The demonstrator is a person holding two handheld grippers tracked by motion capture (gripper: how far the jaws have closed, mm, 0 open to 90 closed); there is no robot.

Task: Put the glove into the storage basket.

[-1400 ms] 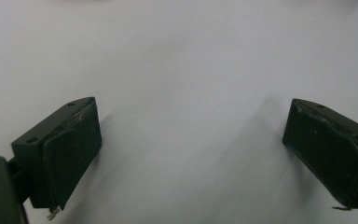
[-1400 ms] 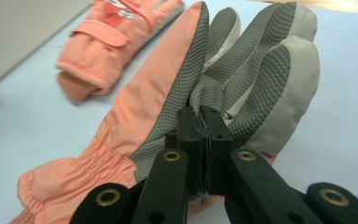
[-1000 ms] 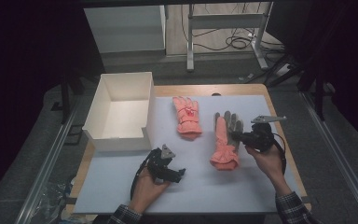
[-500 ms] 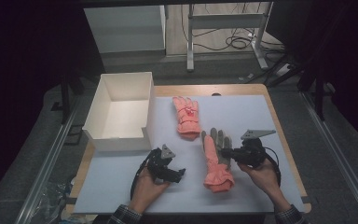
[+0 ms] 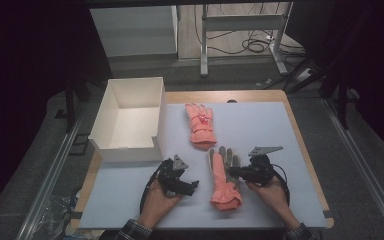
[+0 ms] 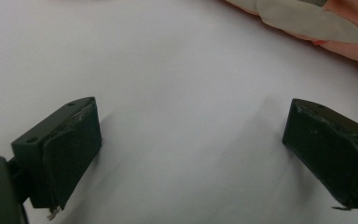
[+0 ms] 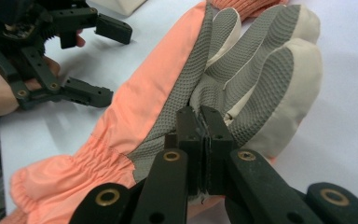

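Two salmon-pink gloves lie on the white mat. The far glove (image 5: 200, 125) rests back-up near the mat's middle. The near glove (image 5: 223, 182) is palm-up, its grey grip palm (image 7: 256, 70) showing. My right gripper (image 5: 232, 171) is shut on this glove's edge beside the fingers; in the right gripper view the jaws (image 7: 200, 116) meet with fabric pinched between them. To the glove's left, my left gripper (image 5: 195, 185) rests on the mat, open, with bare mat between its jaws (image 6: 191, 149). The glove's tip (image 6: 307, 23) shows beyond them.
A white open box (image 5: 125, 150) stands on the table's left side, just behind my left hand. The wooden table edge (image 5: 300, 135) borders the mat on the right. Table legs and cables lie on the floor behind.
My right gripper has dragged the near glove leftward and toward the person, lower onto the mat. The left gripper and the far glove have stayed in place.
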